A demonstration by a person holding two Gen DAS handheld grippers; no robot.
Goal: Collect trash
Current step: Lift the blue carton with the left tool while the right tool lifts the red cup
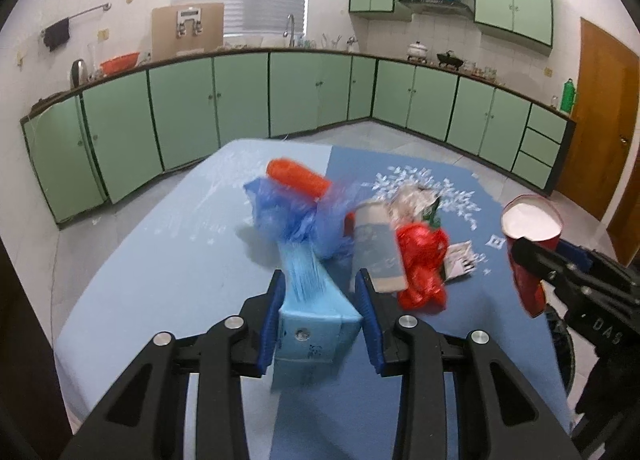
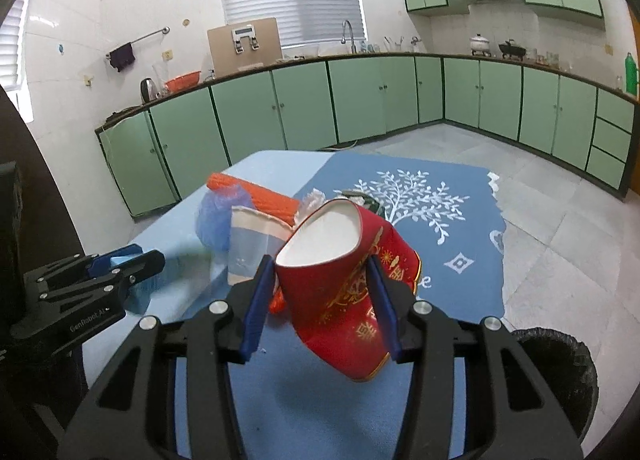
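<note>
My left gripper (image 1: 320,278) is shut on a light blue drink carton (image 1: 312,324), held above the table. In the right wrist view that gripper (image 2: 132,264) shows at the left with the carton in it. My right gripper (image 2: 320,260) is shut on a red paper cup (image 2: 344,288) with gold print, squashed oval and tilted, its white inside showing. The cup (image 1: 528,227) and the right gripper (image 1: 524,252) also appear at the right of the left wrist view. On the table lie an orange roll (image 1: 298,177), a blue plastic bag (image 1: 288,215), a pale paper cup (image 1: 378,248) and a red plastic bag (image 1: 424,264).
The table (image 1: 160,260) wears a light blue cloth and a darker blue one with a white tree print (image 2: 416,195). A black-lined bin (image 2: 560,372) stands at the table's near right corner. Crumpled wrappers (image 1: 416,199) and a paper scrap (image 1: 460,260) lie by the red bag. Green cabinets line the walls.
</note>
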